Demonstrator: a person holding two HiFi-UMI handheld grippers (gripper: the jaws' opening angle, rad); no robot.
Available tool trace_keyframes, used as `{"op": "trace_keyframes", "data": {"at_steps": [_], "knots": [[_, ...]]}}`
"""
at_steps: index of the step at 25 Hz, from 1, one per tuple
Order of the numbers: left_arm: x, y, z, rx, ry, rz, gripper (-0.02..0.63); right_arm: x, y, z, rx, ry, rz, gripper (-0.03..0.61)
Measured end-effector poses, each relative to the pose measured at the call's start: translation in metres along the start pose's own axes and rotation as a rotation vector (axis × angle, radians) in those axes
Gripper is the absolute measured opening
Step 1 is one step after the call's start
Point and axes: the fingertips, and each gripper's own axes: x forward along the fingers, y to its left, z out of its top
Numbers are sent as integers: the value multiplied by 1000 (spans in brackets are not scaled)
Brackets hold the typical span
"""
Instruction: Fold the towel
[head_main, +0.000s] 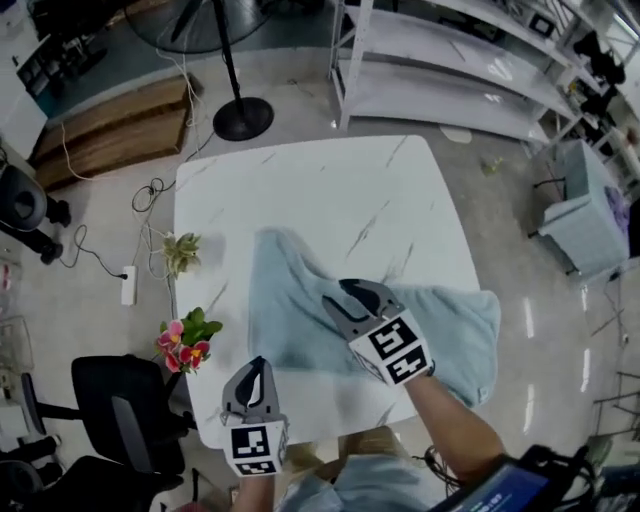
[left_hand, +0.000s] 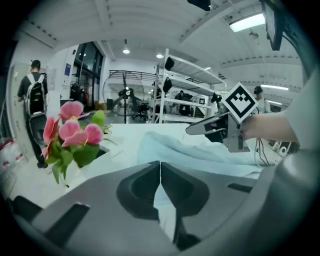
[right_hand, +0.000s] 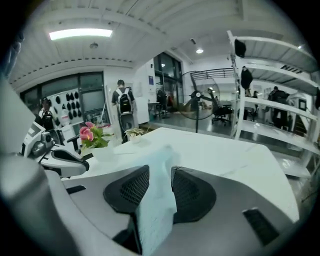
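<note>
Pinching towel (head_main: 290, 320) fold in right gripper (head_main: 334, 293) jaws over its middle, long axis left-right, left gripper (head_main: 256, 364) jaws closed at near-left corner.

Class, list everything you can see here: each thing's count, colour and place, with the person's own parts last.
table: one, white marbled, centre
towel: one, light blue, rumpled on the table
flowers: one bunch, pink, table's left edge
small plant: one, green, left edge, farther back
fan: one, black, floor beyond the table
chair: one, black, floor left of the table
shelves: one unit, white, beyond the table
left gripper: one, grey, jaws together, at the table's near edge
right gripper: one, grey, closed on the towel
</note>
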Motion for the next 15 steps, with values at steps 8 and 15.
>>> {"op": "trace_keyframes", "data": {"at_steps": [8,15], "knots": [[11,37,-38,-142,106,185,105,67,0,-7,-76,84,136,146],[23,44,-54,-90,252,230,14,78,-27,-22,-91,145,102,40]]}}
